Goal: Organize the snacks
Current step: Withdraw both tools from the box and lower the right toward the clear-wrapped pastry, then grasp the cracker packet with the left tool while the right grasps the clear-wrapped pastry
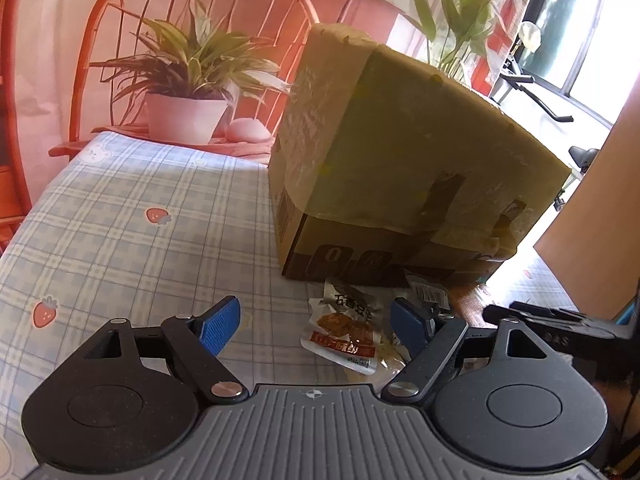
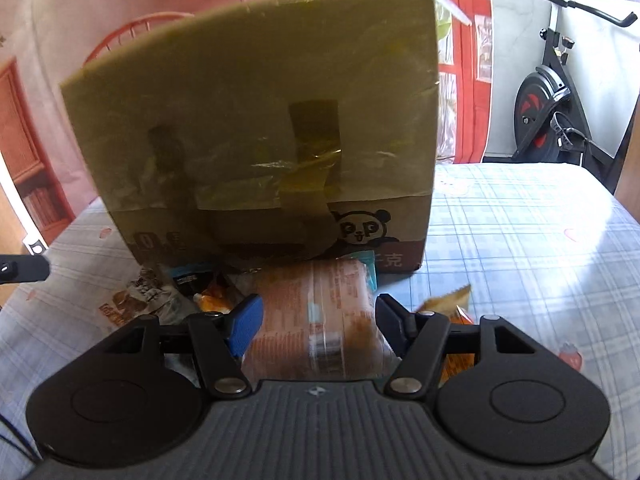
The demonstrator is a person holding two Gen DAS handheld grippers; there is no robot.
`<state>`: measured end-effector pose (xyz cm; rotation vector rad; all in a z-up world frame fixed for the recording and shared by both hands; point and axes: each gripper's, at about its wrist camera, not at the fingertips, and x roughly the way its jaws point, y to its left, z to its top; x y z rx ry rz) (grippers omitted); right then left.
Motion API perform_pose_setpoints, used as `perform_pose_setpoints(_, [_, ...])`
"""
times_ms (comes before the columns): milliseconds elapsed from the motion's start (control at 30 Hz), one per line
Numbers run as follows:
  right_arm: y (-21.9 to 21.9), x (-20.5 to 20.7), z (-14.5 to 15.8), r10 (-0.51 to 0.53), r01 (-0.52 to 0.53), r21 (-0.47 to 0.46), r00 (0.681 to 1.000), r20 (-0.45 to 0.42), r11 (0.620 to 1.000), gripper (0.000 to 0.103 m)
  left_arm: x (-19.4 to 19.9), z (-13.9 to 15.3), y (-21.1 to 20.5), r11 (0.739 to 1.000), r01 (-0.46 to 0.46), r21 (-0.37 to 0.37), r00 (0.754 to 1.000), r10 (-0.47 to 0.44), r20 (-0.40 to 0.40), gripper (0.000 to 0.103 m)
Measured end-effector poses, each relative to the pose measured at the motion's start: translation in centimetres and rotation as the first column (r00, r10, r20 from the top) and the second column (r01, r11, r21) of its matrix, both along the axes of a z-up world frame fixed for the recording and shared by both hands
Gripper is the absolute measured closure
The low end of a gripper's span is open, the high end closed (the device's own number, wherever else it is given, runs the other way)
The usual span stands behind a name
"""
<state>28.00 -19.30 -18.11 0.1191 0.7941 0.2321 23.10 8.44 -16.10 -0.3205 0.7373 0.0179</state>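
**Now two grippers reach into the snack pile before the box**

Close in front of the cardboard box, a small pile of snack packets lies on the checked tablecloth. The left gripper points down at the pile with its jaws wide apart; a white and orange packet lies between its blue pads, which do not press on it. The right gripper has its jaws partly apart around a large orange-brown packet. Its pads stand at both sides of this packet, but I cannot tell if they press it. A yellow packet lies just beside its right finger. A potted plant stands behind the table.
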Motion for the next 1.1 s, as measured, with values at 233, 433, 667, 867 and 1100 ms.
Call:
perform_pose_setpoints(233, [1.6,2.0,-1.4,0.025,-0.027,-0.039,0.999,-0.048,0.999,0.023,0.2,-0.7,-0.2,1.000,0.013,-0.020,1.000,-0.014,-0.026,0.019])
perform_pose_setpoints(433, [2.5,1.9,-2.3,0.026,-0.032,-0.085,0.997,-0.071,0.996,0.021,0.2,-1.4,-0.8,0.999,0.035,-0.031,0.998,-0.037,-0.053,0.019])
perform_pose_setpoints(667, [2.7,0.1,-2.5,-0.007,0.002,-0.094,0.999,-0.050,0.996,0.028,0.4,-2.3,-1.6,0.997,0.066,-0.033,0.993,-0.069,-0.092,0.019])
perform_pose_setpoints(867, [2.3,-2.4,-2.4,-0.038,0.037,-0.036,0.999,-0.033,0.999,0.028,0.8,-3.3,-2.3,0.995,0.076,-0.061,0.988,-0.084,-0.130,0.019])
perform_pose_setpoints(1100, [2.0,-3.1,-2.5,-0.053,0.053,-0.001,0.998,-0.017,0.999,0.028,1.5,-4.4,-3.0,0.995,0.085,-0.044,0.982,-0.091,-0.164,0.024])
